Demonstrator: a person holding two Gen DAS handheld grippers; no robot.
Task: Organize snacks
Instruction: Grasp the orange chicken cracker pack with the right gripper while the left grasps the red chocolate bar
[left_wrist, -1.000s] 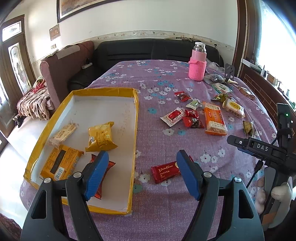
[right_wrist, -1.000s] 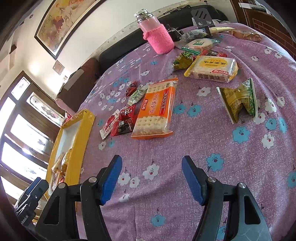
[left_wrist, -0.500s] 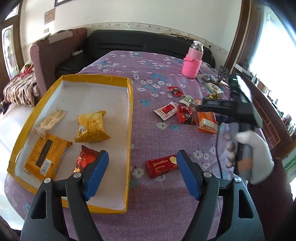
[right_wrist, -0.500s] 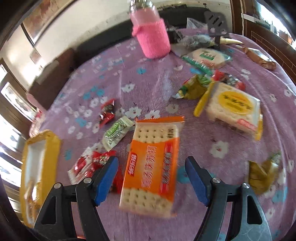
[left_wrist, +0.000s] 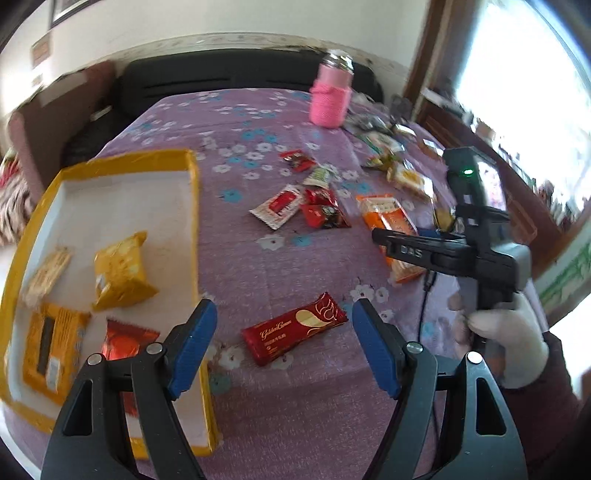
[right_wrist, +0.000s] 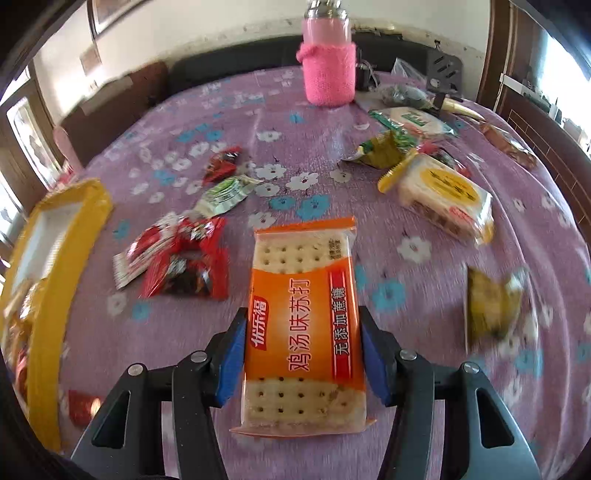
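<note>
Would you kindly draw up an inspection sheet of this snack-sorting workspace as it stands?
Surface: purple floral tablecloth.
Job's things: yellow-rimmed tray holding four packets; orange cracker pack; red chocolate bar; loose red sachets; yellow-label cracker pack.
Clutter: bottle in pink knitted sleeve; bags at the far edge.
Grippers: left gripper open around the chocolate bar, apart from it; right gripper closing on the orange pack, pads at its sides.
Cables: black cable hanging below the right gripper.
Surroundings: black sofa, window.

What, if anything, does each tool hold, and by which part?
Right tool: closing on the orange cracker pack, across its long sides near the middle. Left tool: nothing.
</note>
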